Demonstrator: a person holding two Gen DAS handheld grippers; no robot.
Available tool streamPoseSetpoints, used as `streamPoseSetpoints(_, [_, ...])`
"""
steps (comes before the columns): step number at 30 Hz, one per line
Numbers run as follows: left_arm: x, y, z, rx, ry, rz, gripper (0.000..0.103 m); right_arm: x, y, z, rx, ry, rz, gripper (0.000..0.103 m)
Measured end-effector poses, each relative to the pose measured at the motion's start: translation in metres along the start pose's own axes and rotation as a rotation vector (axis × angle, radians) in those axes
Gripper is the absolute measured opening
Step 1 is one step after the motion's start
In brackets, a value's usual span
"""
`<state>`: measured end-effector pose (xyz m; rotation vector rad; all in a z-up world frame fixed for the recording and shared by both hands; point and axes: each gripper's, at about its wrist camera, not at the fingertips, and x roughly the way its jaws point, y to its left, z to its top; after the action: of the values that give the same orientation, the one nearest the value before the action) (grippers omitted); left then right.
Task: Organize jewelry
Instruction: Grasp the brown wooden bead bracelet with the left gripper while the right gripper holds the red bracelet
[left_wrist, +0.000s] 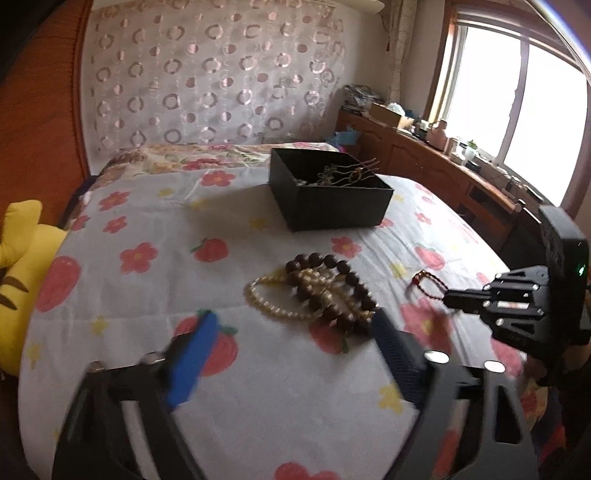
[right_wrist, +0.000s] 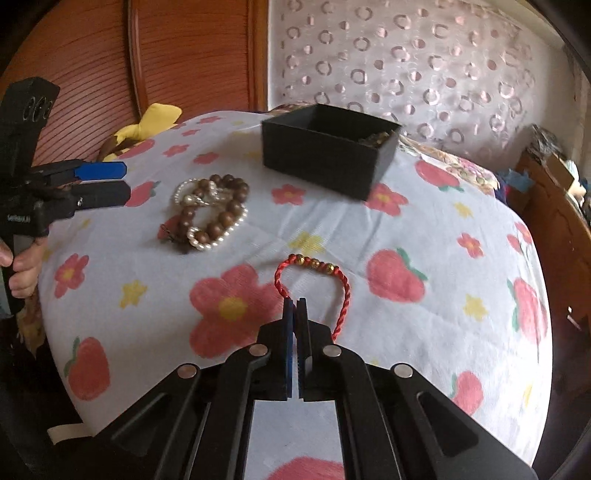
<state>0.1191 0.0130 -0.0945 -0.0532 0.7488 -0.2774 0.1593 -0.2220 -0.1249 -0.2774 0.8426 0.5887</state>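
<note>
while pinching red cord bracelet (right_wrist: 317, 280), right tool (right_wrist: 295, 301) closed

Red cord bracelet (right_wrist: 314, 284), tool-pinched (right_wrist: 295, 306)

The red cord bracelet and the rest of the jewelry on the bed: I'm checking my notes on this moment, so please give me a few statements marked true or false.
1. The right tool is shut on the red cord bracelet. True.
2. The black box is empty. False: hairpins and other jewelry lie inside it.
3. The dark wooden bead bracelet lies tangled with the pearl strand. True.
4. The left tool is shut on the wooden beads. False: it is open, one finger on each side of the pile's near edge.
5. The red cord bracelet lies on top of the bead pile. False: it lies apart, on the flowered bedspread.
</note>
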Motion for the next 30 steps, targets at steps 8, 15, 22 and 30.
streamPoseSetpoints(8, [0.040,-0.004,0.036,0.046,0.088,-0.034,0.022,0.002,-0.003,-0.001,0.035,-0.014,0.024,0.003])
streamPoseSetpoints(15, [0.072,-0.002,0.059,0.051,0.151,-0.033,0.011,0.002,-0.003,-0.003,0.030,-0.016,0.017,0.003])
streamPoseSetpoints(22, [0.086,-0.007,0.057,0.094,0.221,-0.017,0.011,0.002,-0.004,-0.004,0.037,-0.017,0.025,0.003])
streamPoseSetpoints(30, [0.084,-0.002,0.044,0.117,0.267,-0.035,0.018,0.002,-0.003,-0.003,0.041,-0.017,0.030,0.003])
